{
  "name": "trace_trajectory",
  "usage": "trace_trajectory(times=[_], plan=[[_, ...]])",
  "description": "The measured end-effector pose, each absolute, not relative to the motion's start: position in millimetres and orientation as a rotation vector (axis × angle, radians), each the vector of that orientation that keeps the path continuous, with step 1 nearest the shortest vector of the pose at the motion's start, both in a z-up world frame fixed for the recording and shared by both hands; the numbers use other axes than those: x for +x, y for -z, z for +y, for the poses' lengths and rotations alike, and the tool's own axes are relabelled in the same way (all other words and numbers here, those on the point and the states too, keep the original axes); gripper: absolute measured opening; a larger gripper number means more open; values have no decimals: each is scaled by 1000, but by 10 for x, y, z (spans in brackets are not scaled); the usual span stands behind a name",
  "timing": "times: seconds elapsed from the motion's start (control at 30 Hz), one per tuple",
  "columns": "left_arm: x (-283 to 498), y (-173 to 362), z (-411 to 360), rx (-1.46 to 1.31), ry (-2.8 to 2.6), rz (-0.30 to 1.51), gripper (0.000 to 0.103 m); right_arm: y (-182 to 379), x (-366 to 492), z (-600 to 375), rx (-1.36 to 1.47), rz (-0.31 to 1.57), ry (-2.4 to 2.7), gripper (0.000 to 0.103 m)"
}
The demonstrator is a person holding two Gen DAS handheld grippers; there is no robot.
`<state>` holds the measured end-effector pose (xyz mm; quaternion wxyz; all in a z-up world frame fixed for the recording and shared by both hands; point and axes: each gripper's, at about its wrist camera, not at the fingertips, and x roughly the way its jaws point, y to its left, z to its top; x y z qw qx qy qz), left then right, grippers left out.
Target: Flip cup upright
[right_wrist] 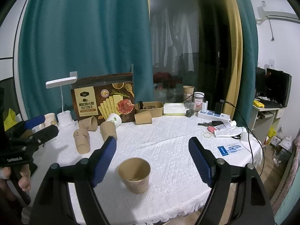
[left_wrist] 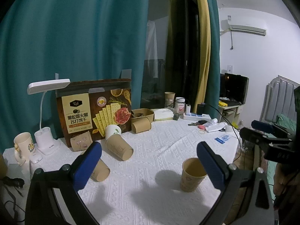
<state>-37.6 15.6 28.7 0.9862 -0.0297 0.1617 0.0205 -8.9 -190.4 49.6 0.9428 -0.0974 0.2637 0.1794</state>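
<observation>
Both views are dim indoors with a cool bluish cast, lit from above. The white desk (left_wrist: 150,150) is the brightest area, and soft grey shadows of the fingers fall on it near the upright cup (left_wrist: 191,176). The window (left_wrist: 168,56) is dark and shows faint reflections. Fisheye bending curves the curtain (left_wrist: 75,46) and walls, black vignetting fills the corners, and detail is soft and grainy throughout.
</observation>
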Motion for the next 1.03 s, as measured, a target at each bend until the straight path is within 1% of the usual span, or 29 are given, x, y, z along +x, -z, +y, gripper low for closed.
trace_trajectory(times=[1.03], plan=[[-388,-299,39,-53,-12,333,101,-477,-95,-1912,-195,552,-364,77]])
